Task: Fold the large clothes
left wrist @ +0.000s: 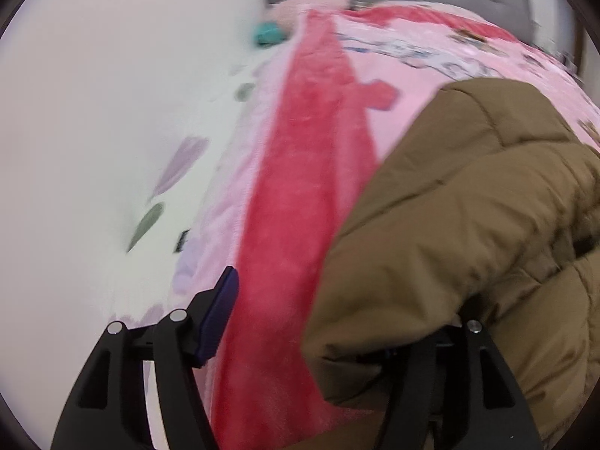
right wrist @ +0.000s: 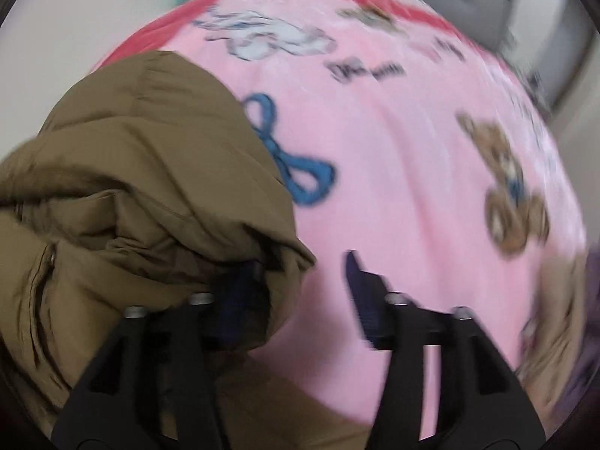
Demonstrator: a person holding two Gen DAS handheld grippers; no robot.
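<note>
Step in hand: the bundled brown padded jacket (left wrist: 468,202) is judged to be gathered from both sides; the layers should be pressed together evenly so that the fold is not lost.
Jacket place: it lies on the pink blanket (right wrist: 393,172) of the bed.
Left claw (left wrist: 337,318): spread wide; the right finger is hidden under the jacket edge.
Right claw (right wrist: 300,292): spread wide; the left finger seems pushed into the fabric, nothing is clamped.

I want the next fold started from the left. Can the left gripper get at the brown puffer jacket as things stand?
Probably yes: the left gripper is open, and the brown puffer jacket already bulges over its right finger, with nothing between them.
</note>
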